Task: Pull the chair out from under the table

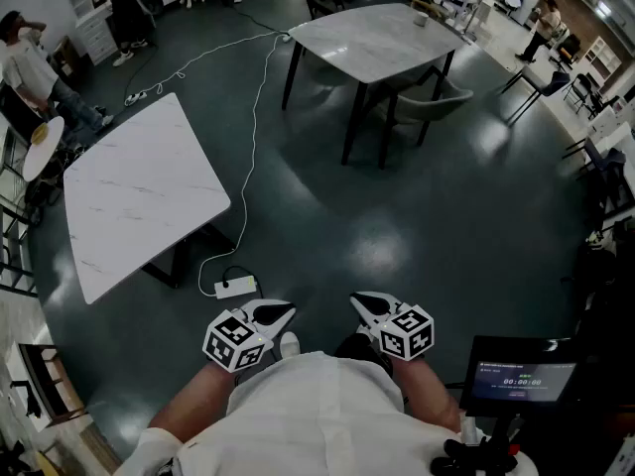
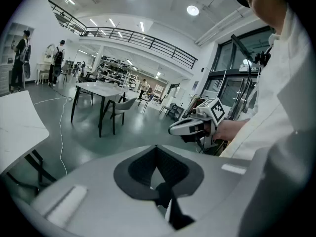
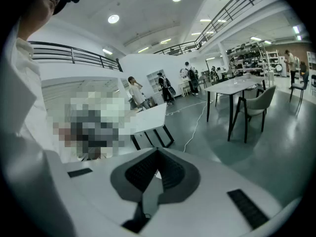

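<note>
Nothing is done yet. The grey upholstered chair [image 1: 442, 102] sits tucked under the white marble-topped counter [image 1: 372, 38] at one o'clock, well apart from the person. The left gripper [image 1: 286, 310] and right gripper [image 1: 359, 299] hover at the waist, fingers pressed together and empty.

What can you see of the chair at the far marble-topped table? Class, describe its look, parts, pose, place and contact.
The chair has a pale grey, curved shell back, seemingly upholstered, on thin dark legs. It stands upright on the dark glossy floor, pushed in at the near side of the white marble-look table, with its seat under the top and its back sticking out. Only the floor appears to touch it.
</note>
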